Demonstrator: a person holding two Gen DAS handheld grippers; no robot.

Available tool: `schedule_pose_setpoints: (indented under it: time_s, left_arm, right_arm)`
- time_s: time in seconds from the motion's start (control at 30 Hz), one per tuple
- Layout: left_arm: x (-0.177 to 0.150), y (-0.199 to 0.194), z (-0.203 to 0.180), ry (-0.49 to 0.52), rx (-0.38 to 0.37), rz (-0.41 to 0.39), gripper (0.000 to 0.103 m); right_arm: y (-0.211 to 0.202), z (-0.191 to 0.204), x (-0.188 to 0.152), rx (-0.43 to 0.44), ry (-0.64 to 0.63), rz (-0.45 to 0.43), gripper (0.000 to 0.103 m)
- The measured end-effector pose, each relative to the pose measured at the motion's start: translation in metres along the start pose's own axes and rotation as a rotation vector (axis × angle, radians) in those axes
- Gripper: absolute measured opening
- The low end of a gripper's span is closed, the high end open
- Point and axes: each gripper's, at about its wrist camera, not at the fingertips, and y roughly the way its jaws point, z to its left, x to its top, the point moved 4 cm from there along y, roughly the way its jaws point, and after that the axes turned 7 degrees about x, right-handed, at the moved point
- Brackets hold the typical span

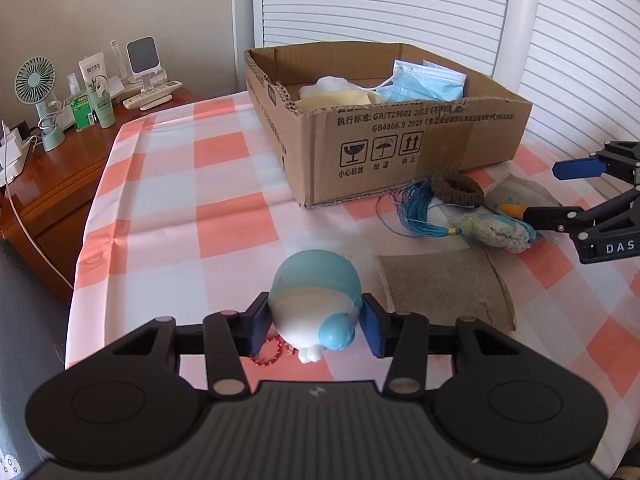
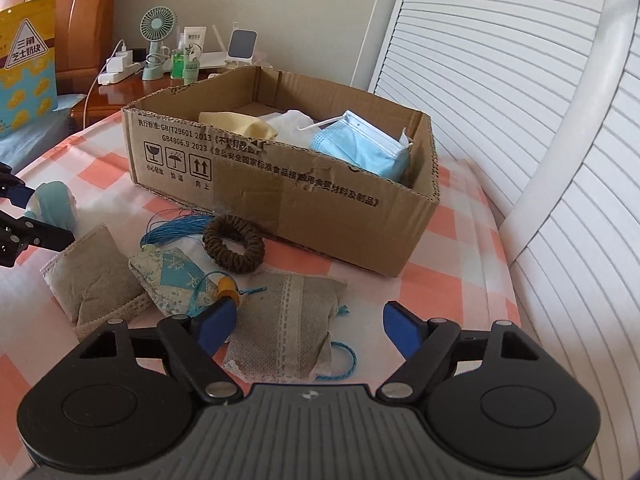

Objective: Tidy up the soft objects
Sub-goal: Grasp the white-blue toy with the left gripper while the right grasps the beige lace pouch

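Note:
My left gripper (image 1: 316,322) is shut on a blue and white soft toy (image 1: 316,300) with a red bead chain, just above the checked cloth. The toy also shows at the left edge of the right wrist view (image 2: 52,204). My right gripper (image 2: 308,320) is open over a beige lace sachet (image 2: 284,320). A cardboard box (image 1: 400,152) holds blue face masks (image 1: 424,82) and a yellow cloth (image 1: 336,100). In front of the box lie a brown scrunchie (image 2: 234,248), a blue patterned sachet (image 2: 176,280) with a blue tassel, and a second beige sachet (image 2: 92,284).
A wooden nightstand (image 1: 52,184) at the left carries a small fan (image 1: 36,84), bottles, a remote and chargers. White slatted doors (image 2: 520,80) and a white rail stand behind and to the right of the checked cloth (image 1: 180,200).

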Motion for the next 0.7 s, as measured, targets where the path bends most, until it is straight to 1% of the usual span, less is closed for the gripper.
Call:
schedule_pose_setpoints:
  time_s: [0.1, 0.13, 0.17, 0.2, 0.27, 0.3, 0.37, 0.43, 0.53, 0.7]
  left_arm:
    - [0.000, 0.000, -0.001, 0.004, -0.005, 0.001, 0.047]
    - [0.001, 0.000, -0.002, 0.005, -0.006, 0.002, 0.047]
    - [0.001, 0.000, -0.002, 0.007, -0.007, 0.002, 0.047]
    - [0.001, 0.001, -0.002, 0.008, -0.008, 0.002, 0.047]
    - [0.001, 0.001, -0.002, 0.005, -0.010, 0.003, 0.047]
    - [0.001, 0.001, -0.002, 0.004, -0.011, 0.003, 0.047]
    - [0.001, 0.001, -0.002, 0.006, -0.012, 0.003, 0.047]
    - [0.002, 0.001, -0.002, 0.010, -0.012, 0.003, 0.047]
    - [0.002, 0.000, -0.002, 0.009, -0.017, 0.004, 0.047]
    - [0.002, 0.000, -0.001, 0.008, -0.022, 0.003, 0.046]
  right_arm:
    - [0.009, 0.000, 0.001, 0.022, 0.007, 0.008, 0.083]
    - [0.009, 0.000, 0.002, 0.034, 0.009, 0.007, 0.080]
    - [0.009, 0.000, 0.002, 0.047, 0.013, 0.004, 0.074]
    - [0.008, 0.001, 0.002, 0.059, 0.015, 0.002, 0.070]
    - [0.005, 0.002, 0.002, 0.072, 0.013, 0.002, 0.053]
    - [0.005, 0.003, 0.001, 0.069, 0.009, 0.008, 0.051]
    - [0.005, 0.002, -0.002, 0.066, 0.017, 0.027, 0.040]
    - [0.003, -0.001, -0.005, 0.069, 0.031, 0.025, 0.038]
    - [-0.004, -0.009, -0.008, 0.036, 0.050, 0.031, 0.033]
    - [-0.020, -0.022, -0.015, 0.027, 0.112, 0.014, 0.031]
